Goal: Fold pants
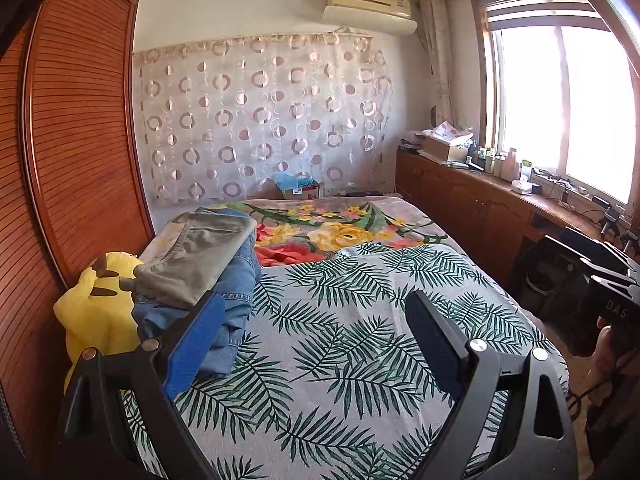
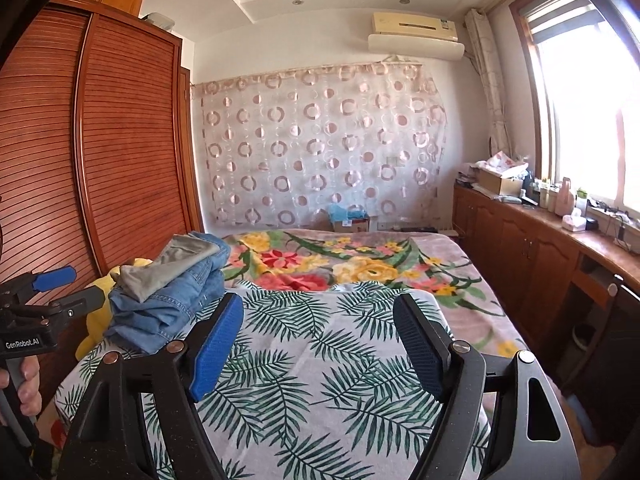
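Item: pants, one stack point(image 1: 200, 276), at the left edge of the bed point(image 1: 360, 360). Grey-green pair point(image 1: 196, 256) on top, blue denim point(image 1: 236, 300) beneath. All lie folded and squared off; whether this round of folding put them so, I cannot tell. Placement at the edge seems meant to keep the middle of the bed free as working room.

Item: my left claw point(image 1: 312, 344). Jaws spread wide, nothing between them. It hovers over the leaf-print sheet point(image 1: 340, 380), its blue pad point(image 1: 196, 344) just beside the denim.

Item: my right claw point(image 2: 320, 344). Jaws likewise wide apart, empty, held over the same sheet. In the left view it shows at the far right, in my hand point(image 1: 608, 344).

Item: leaf-print sheet. No loose garment lies on it in either view. This fits either a stack just completed or a pause before another pair is laid out.

Item: yellow plush toy point(image 1: 96, 312), wedged between stack and wardrobe point(image 1: 80, 140). It crowds the stack's left side; a nudge there could tip the pile.

Item: floral blanket point(image 1: 340, 232) beyond the sheet; window-side surface point(image 1: 500, 184) cluttered with bottles and boxes, well apart.
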Demonstrator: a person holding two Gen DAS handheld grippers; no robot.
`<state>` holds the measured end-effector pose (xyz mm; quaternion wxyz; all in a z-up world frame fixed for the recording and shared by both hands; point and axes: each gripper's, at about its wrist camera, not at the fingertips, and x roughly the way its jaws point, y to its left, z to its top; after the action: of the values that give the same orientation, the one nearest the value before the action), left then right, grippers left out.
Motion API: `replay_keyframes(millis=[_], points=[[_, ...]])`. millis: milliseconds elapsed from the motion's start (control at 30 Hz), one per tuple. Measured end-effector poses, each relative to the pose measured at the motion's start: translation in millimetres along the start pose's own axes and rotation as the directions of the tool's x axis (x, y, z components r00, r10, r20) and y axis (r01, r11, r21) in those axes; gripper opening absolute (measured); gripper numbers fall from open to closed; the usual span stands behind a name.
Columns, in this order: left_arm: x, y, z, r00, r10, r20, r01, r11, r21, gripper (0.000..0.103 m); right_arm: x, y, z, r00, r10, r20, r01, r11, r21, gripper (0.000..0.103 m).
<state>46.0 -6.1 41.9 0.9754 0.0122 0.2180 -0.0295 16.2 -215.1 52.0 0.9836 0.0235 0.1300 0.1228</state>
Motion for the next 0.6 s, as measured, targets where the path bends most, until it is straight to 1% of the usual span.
replay_keyframes(millis=[600], points=[[-0.8,1.9,-0.6,1.000,0.002,0.001,-0.002,1.000,-0.002,0.092,1.0,-9.4,-2.2,1.000,0.008,-0.006,-0.008,1.000,0.001,0.079]])
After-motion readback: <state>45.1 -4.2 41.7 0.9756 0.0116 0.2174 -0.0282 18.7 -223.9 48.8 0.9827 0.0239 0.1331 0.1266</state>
